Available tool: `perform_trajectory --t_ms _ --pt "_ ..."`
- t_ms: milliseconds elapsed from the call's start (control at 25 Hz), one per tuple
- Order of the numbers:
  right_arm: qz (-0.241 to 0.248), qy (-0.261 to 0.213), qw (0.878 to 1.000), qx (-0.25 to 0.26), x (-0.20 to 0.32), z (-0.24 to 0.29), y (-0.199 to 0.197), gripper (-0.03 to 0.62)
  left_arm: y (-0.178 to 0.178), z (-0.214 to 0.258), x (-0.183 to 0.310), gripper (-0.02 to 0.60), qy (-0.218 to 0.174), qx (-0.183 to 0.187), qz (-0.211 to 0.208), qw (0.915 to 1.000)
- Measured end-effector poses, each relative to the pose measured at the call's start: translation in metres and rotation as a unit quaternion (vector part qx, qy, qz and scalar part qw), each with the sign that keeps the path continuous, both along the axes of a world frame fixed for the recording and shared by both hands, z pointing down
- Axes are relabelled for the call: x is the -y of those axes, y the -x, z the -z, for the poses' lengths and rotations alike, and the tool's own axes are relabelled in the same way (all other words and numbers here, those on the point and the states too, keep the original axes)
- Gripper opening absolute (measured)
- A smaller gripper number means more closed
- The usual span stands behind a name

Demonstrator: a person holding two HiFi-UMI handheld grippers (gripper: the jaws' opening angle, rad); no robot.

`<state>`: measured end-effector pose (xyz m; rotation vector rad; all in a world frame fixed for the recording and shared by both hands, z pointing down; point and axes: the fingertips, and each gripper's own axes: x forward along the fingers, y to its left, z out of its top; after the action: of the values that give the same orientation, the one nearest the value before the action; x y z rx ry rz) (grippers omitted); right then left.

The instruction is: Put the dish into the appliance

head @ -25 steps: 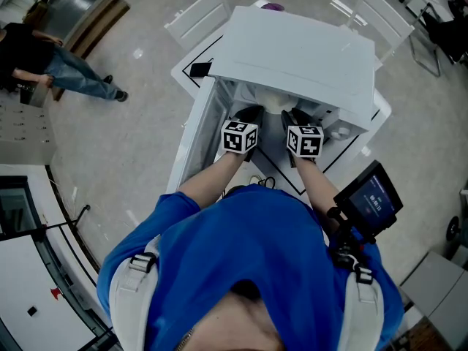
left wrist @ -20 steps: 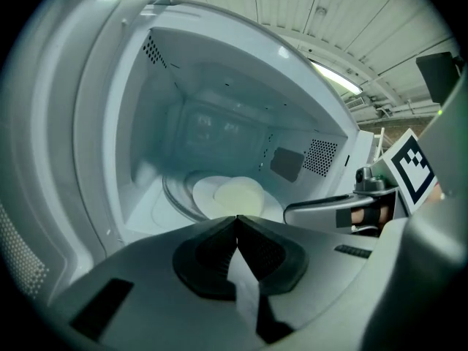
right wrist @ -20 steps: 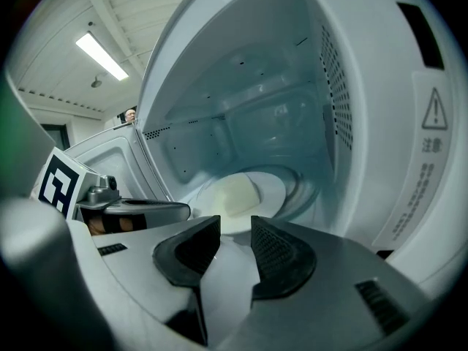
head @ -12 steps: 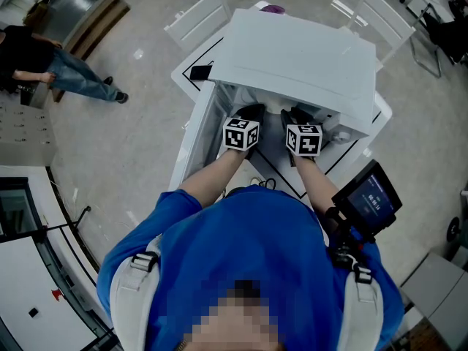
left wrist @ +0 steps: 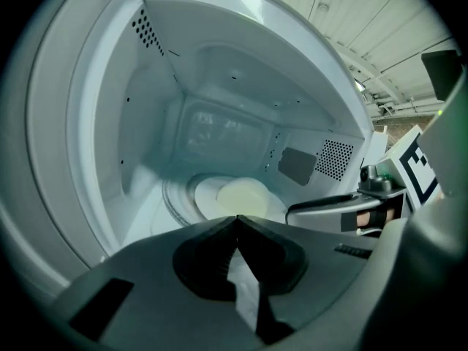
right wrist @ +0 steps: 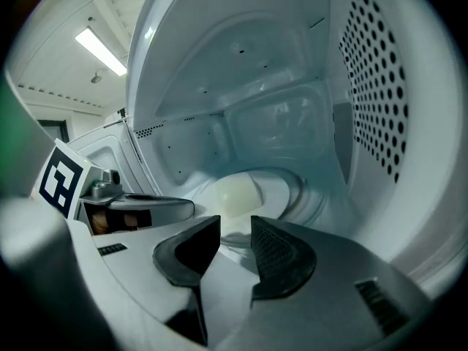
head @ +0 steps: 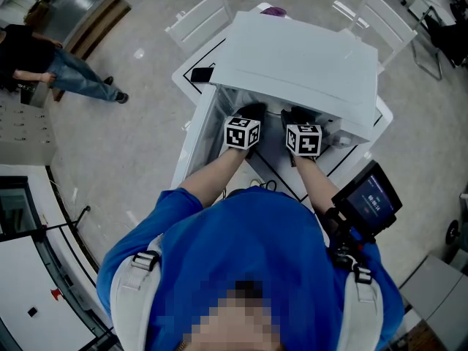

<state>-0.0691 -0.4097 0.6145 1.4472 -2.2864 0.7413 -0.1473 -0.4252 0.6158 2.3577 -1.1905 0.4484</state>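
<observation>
A pale round dish [left wrist: 241, 196] [right wrist: 232, 194] lies on the glass turntable [left wrist: 179, 196] inside the open white microwave [head: 300, 57]. Both grippers are held at the oven's mouth, side by side. My left gripper [head: 252, 112] [left wrist: 235, 218] is shut, its black jaw tips meeting with nothing between them. My right gripper [head: 296, 114] [right wrist: 235, 229] is open by a narrow gap and holds nothing. The dish sits a short way beyond both sets of jaws, touching neither. Each gripper shows at the edge of the other's view.
The microwave stands on a white table [head: 191, 134] with a dark flat item [head: 201, 73] at its far left. White chairs [head: 199, 14] [head: 380, 17] stand behind. A person [head: 58, 68] is on the floor at upper left. The oven's perforated side wall [right wrist: 373, 86] is close on the right.
</observation>
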Motion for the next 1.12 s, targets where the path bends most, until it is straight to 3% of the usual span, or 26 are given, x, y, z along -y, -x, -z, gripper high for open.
perform_trajectory --t_ms 1120 --pt "0.014 -0.013 0.999 -0.043 0.009 0.003 0.0 0.13 -0.002 0.004 0.011 0.008 -0.002 0.008 0.002 1.0"
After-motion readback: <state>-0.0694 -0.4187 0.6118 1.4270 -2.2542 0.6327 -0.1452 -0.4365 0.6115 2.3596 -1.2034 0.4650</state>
